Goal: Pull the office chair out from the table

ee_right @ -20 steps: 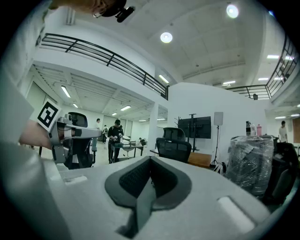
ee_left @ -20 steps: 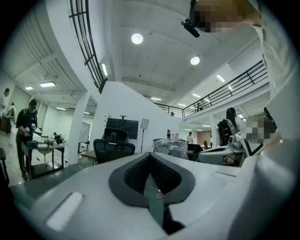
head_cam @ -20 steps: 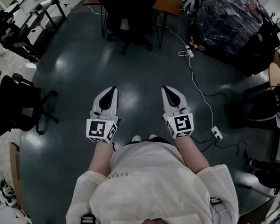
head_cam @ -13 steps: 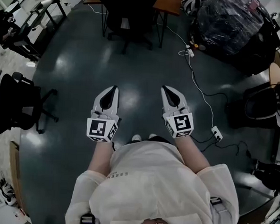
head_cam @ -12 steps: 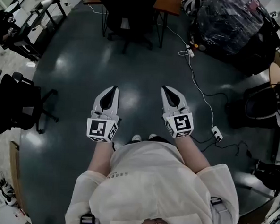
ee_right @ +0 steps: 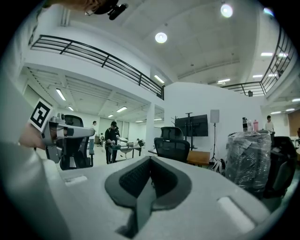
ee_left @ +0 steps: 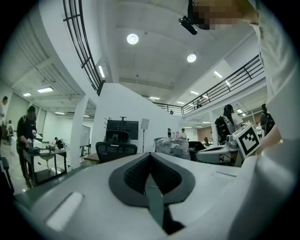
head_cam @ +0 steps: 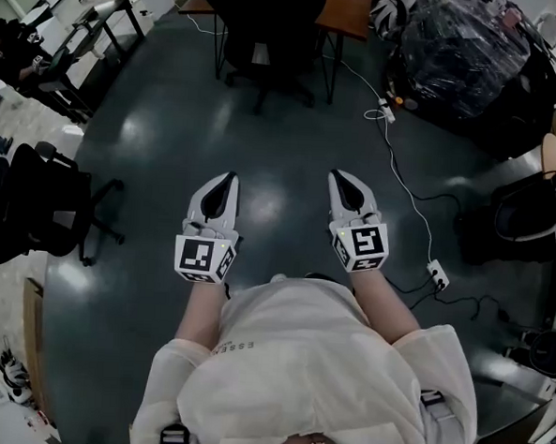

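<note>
A black office chair (head_cam: 264,28) stands tucked under a wooden table (head_cam: 343,6) at the top of the head view, well ahead of me. It also shows in the left gripper view as the chair (ee_left: 116,147) and in the right gripper view as the chair (ee_right: 172,146) by the table (ee_right: 201,156). My left gripper (head_cam: 226,179) and right gripper (head_cam: 341,178) are held level side by side in front of my body, both shut and empty, pointing toward the chair, far from it.
Another black office chair (head_cam: 35,206) stands at the left. A white cable with power strips (head_cam: 434,271) runs along the floor at the right. A wrapped dark bundle (head_cam: 467,50) sits at the upper right. People work at a desk (ee_right: 115,149) far left.
The chair and table sit slightly lower in the head view now, so I have come a little closer. Both grippers keep the same pose, still shut.
</note>
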The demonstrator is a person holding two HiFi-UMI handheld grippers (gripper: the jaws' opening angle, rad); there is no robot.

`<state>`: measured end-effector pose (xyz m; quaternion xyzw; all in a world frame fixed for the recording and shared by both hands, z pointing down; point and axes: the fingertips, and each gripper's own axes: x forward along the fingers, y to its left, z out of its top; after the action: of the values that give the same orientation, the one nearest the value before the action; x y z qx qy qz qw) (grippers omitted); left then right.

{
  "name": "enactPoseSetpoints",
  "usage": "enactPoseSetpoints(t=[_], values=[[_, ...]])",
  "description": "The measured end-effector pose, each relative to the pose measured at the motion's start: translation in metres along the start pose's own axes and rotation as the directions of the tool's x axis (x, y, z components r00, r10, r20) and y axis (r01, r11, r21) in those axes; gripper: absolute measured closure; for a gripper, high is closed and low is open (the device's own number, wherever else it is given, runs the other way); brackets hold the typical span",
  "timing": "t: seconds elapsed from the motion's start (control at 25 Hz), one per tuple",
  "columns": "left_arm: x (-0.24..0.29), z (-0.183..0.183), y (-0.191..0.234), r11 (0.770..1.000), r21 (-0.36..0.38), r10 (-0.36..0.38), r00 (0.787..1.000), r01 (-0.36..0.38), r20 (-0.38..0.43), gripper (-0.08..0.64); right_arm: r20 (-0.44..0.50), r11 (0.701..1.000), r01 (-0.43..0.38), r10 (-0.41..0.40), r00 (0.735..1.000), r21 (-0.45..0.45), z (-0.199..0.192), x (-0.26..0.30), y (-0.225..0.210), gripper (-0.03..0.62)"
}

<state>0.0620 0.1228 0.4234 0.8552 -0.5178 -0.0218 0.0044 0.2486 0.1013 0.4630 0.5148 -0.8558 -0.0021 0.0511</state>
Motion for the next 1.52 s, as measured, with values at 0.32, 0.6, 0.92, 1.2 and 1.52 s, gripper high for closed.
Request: enactPoseSetpoints(t=[0.32,0.6,0.92,1.2,1.52], values=[[0.009,-0.008,0.03,0.998,-0.063,0.011,1.0,-0.011,0.004,0.543,-0.012,0.999,-0.034,0.034,0.999,0.0,-0.002,0.037,0.012,0.6],[0.06,-0.032,0.092,0.996,-0.07,0.057,0.998,-0.059,-0.032,0.543,-0.026,0.998,-0.064,0.064,0.998,-0.016,-0.011,0.123,-0.006,0.6],[0.185,-0.033,0.183,0.998,-0.036,0.044,0.997,-0.047,-0.068,0.543,-0.035,0.998,-0.062,0.061,0.998,-0.012,-0.004,0.273,-0.056,0.6],[0.274,-0.011,0.258,0.998,0.033,0.055,0.997,-0.054,-0.05,0.543,-0.022,0.999,-0.041,0.04,0.999,-0.017,0.024,0.373,-0.101,0.6],[0.367,-0.007,0.322,0.999,0.017,-0.043,0.999,0.043,-0.033,0.543,-0.013,0.998,0.053,-0.053,0.999,0.015,0.043,0.468,-0.139,0.6]])
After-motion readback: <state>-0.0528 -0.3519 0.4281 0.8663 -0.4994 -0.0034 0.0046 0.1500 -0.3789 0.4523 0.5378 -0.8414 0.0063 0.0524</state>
